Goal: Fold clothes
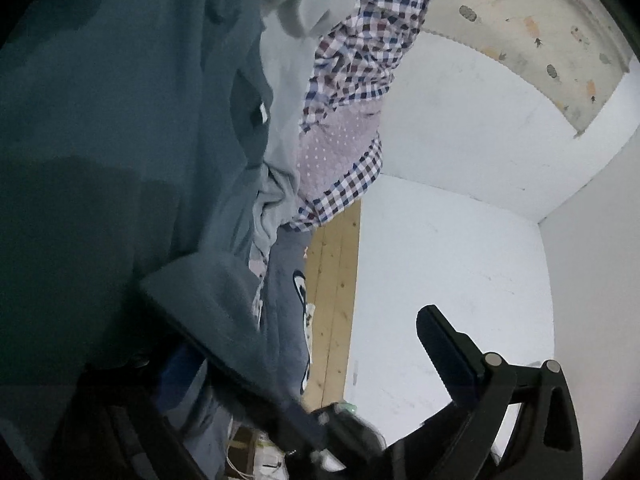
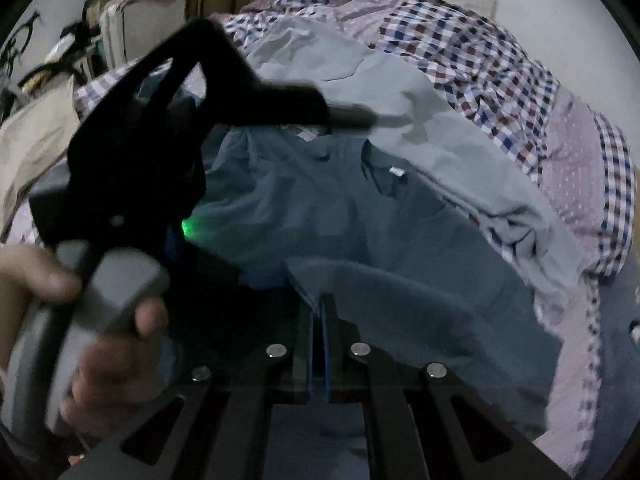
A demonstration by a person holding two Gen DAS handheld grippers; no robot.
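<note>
A teal collared shirt (image 2: 320, 208) lies spread on the bed, its white neck label facing up. My right gripper (image 2: 323, 298) is shut on a folded edge of that shirt, low over it. The left gripper (image 1: 308, 320) stands open with its jaws wide apart. One finger (image 1: 444, 344) is bare. The other is hidden under a flap of the teal shirt (image 1: 100, 120). In the right wrist view a hand (image 2: 112, 360) holds the left gripper, and its visible finger (image 2: 304, 104) reaches over the shirt's collar end.
A light grey garment (image 2: 440, 140) lies crumpled just beyond the shirt on a checked and dotted bedcover (image 2: 500, 68). A dark blue printed garment (image 1: 288, 320) lies beside the wooden bed rail (image 1: 336, 280), by a white wall (image 1: 460, 240). Clutter (image 2: 120, 20) stands past the bed.
</note>
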